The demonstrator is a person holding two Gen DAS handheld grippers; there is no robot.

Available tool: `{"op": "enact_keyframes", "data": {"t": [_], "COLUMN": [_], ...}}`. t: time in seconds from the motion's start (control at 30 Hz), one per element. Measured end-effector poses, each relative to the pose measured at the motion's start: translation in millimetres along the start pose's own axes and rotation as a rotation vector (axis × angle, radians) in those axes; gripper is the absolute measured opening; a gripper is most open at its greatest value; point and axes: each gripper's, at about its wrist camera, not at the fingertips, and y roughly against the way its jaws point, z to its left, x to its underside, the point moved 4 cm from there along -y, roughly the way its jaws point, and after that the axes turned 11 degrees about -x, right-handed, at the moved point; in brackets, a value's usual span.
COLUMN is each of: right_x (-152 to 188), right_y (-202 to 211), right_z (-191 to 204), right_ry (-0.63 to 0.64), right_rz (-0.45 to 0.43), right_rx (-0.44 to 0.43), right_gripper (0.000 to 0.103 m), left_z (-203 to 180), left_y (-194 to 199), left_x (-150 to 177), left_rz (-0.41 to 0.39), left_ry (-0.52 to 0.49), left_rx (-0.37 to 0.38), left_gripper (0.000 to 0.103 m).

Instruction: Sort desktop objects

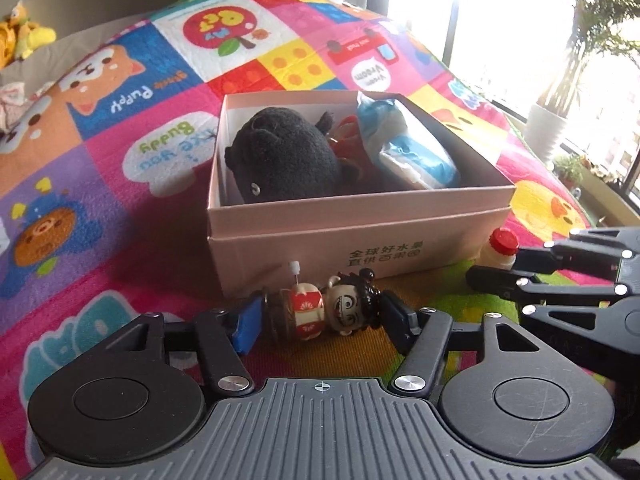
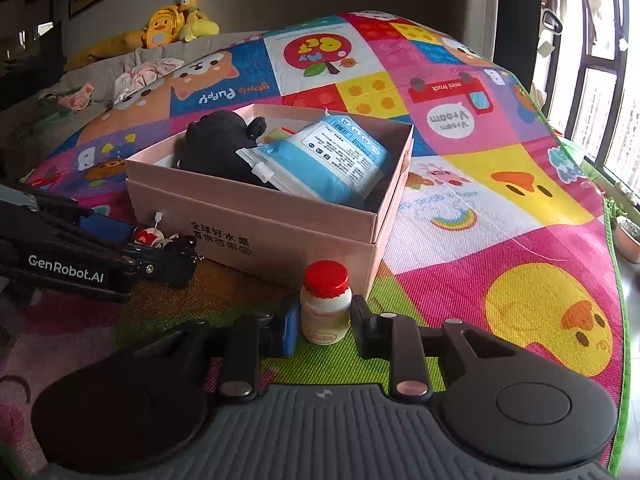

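A pink box point(image 1: 304, 244) stands on the play mat and holds a black plush toy point(image 1: 284, 156) and a blue pouch point(image 1: 412, 152). In front of it a small doll figure point(image 1: 332, 308) lies on its side between the fingers of my left gripper point(image 1: 320, 314), which closes on it. A small white bottle with a red cap point(image 2: 325, 304) stands upright between the fingers of my right gripper point(image 2: 326, 320), which close against its sides. The bottle point(image 1: 500, 248) and right gripper point(image 1: 496, 270) also show in the left wrist view.
The colourful play mat point(image 2: 500, 184) covers the surface and drops off at the right edge. Yellow plush toys point(image 2: 168, 28) and clothes lie at the far left. A potted plant point(image 1: 548, 128) stands by the window.
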Motion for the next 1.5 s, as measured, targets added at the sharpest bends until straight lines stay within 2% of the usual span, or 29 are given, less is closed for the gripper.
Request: {"op": "enact_keyframes", "data": {"t": [0.1, 0.13, 0.2, 0.27, 0.37, 0.4, 0.43, 0.47, 0.5, 0.53, 0.57, 0.73, 0.87, 1.1, 1.2, 1.27, 1.33, 1.37, 1.4, 1.43, 1.5], "right_x": [-2, -2, -5, -12, -33, -41, -49, -54, -58, -59, -59, -41, -16, 17, 25, 29, 28, 28, 28, 27, 28], "right_y": [11, 16, 28, 42, 70, 81, 91, 101, 109, 114, 117, 98, 69, 41, 32, 28, 30, 31, 32, 32, 33], "right_z": [4, 5, 4, 1, -7, -10, -11, -12, -11, -11, -10, -7, -1, 4, 0, 0, 0, 0, -1, -1, -1], "right_ry": [0.028, 0.034, 0.036, 0.034, 0.025, 0.016, 0.008, 0.007, 0.016, 0.026, 0.03, 0.015, -0.005, -0.03, -0.058, -0.063, -0.064, -0.065, -0.067, -0.069, -0.068], "right_rz": [0.0, -0.004, -0.016, -0.035, -0.107, -0.143, -0.178, -0.209, -0.238, -0.256, -0.263, -0.198, -0.117, -0.059, -0.045, -0.041, -0.056, -0.063, -0.066, -0.071, -0.076], "right_rx": [-0.009, -0.012, -0.018, -0.018, -0.002, 0.001, 0.0, 0.002, 0.007, 0.014, 0.017, 0.0, -0.014, -0.044, -0.045, -0.041, -0.042, -0.042, -0.038, -0.036, -0.032], "right_gripper": [0.025, 0.025, 0.025, 0.025, 0.025, 0.025, 0.025, 0.025, 0.025, 0.025, 0.025, 0.025, 0.025, 0.025, 0.025, 0.026, 0.028, 0.033, 0.043, 0.048, 0.051], "left_z": [-3, -1, 7, 16, 22, 24, 24, 23, 22, 20, 16, -2, -11, -1, 16, 25, 27, 26, 22, 18, 9], "left_y": [11, 15, 23, 34, 53, 58, 61, 63, 64, 64, 62, 37, 17, 5, 5, 4, 6, 7, 8, 7, 3], "left_x": [8, 11, 14, 10, -4, -8, -10, -11, -9, -6, -1, 14, 12, 15, 16, 16, 16, 15, 15, 15, 13], "left_rz": [-0.032, -0.032, -0.017, -0.023, -0.098, -0.119, -0.13, -0.132, -0.132, -0.127, -0.115, -0.006, 0.013, -0.022, -0.021, -0.009, 0.008, 0.027, 0.044, 0.059, 0.079], "left_ry": [-0.069, -0.072, -0.06, -0.042, -0.054, -0.051, -0.05, -0.058, -0.06, -0.063, -0.073, -0.052, -0.051, -0.132, -0.123, -0.101, -0.07, -0.043, -0.015, 0.006, 0.025], "left_rx": [-0.018, -0.011, 0.021, 0.046, 0.024, 0.02, 0.017, 0.02, 0.018, 0.017, 0.022, 0.061, 0.056, -0.067, -0.121, -0.135, -0.081, -0.022, 0.026, 0.058, 0.075], "left_gripper": [0.063, 0.051, 0.035, 0.034, 0.034, 0.035, 0.042, 0.05, 0.067, 0.078, 0.08, 0.081, 0.08, 0.077, 0.081, 0.079, 0.081, 0.081, 0.084, 0.085, 0.086]}}
